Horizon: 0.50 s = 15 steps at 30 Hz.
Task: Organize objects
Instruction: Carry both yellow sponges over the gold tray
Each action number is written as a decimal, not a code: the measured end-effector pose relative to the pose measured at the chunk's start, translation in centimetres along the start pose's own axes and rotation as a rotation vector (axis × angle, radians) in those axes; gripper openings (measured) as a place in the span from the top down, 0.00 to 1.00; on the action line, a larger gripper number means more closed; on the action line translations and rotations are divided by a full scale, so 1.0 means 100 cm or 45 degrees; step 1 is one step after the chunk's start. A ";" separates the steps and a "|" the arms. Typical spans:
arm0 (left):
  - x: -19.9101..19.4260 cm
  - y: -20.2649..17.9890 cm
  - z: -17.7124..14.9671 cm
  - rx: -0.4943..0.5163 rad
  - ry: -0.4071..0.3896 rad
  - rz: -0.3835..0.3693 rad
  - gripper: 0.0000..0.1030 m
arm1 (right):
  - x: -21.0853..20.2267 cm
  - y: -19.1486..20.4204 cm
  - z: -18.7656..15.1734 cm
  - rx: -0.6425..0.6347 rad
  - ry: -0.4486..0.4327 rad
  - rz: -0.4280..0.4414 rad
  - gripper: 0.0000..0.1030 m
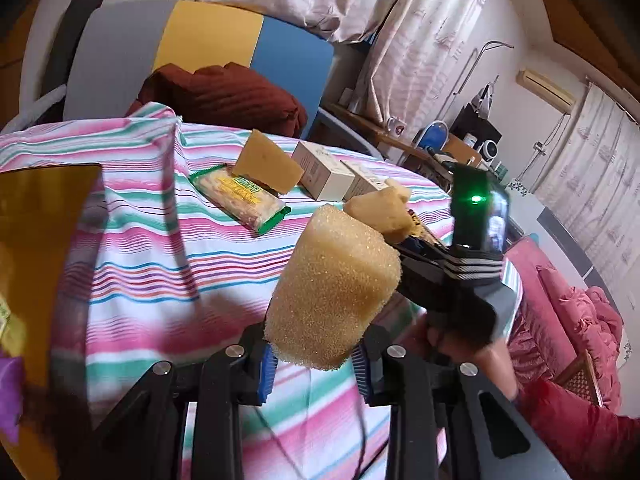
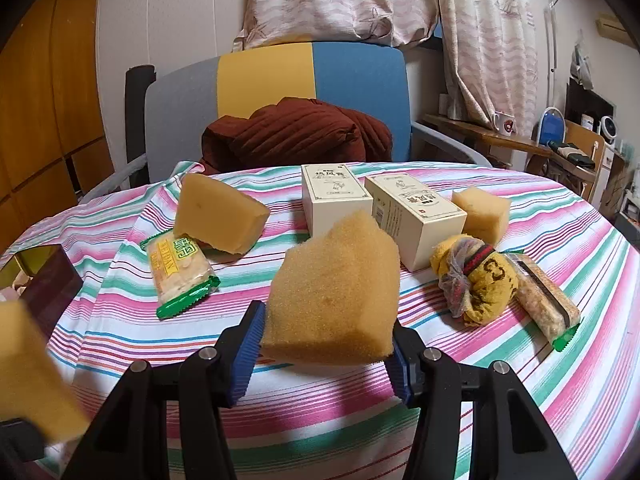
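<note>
Left gripper (image 1: 316, 354): we pinch a round sponge (image 1: 334, 286), above the striped cloth (image 1: 160, 248).
Right gripper (image 2: 326, 354): we pinch a sponge block (image 2: 336, 292), before the white boxes (image 2: 334, 200).

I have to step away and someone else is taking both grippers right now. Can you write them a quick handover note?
Left gripper: shut on a rounded sponge, held above the striped tablecloth.
Right gripper: shut on a wedge sponge.
On the table: two more sponges, two white boxes, two snack packs, a yellow cloth bundle.
Done: two sponges picked up. Left: place them, sort the rest.
</note>
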State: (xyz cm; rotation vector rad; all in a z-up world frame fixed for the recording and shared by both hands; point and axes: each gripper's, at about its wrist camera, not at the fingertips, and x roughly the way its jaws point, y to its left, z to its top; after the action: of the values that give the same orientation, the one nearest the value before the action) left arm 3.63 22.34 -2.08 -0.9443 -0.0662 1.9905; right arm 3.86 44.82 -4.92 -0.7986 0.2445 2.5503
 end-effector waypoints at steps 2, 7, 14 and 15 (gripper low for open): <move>-0.011 0.003 -0.001 -0.008 -0.011 -0.007 0.70 | -0.001 0.000 0.000 -0.003 -0.005 -0.007 0.46; -0.038 0.019 -0.003 -0.062 -0.020 -0.021 0.70 | -0.009 0.004 -0.002 -0.028 -0.031 -0.013 0.46; -0.078 0.042 0.003 -0.065 -0.062 0.054 0.70 | -0.020 0.024 -0.006 -0.145 -0.065 -0.004 0.46; -0.083 0.046 0.004 -0.065 -0.068 0.069 0.70 | -0.021 0.028 -0.007 -0.166 -0.065 -0.003 0.46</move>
State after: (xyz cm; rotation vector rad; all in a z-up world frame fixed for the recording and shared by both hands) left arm 2.60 13.48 1.30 -0.9346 -0.1233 2.0724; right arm 4.36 41.36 -4.21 -0.7792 0.0617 2.6020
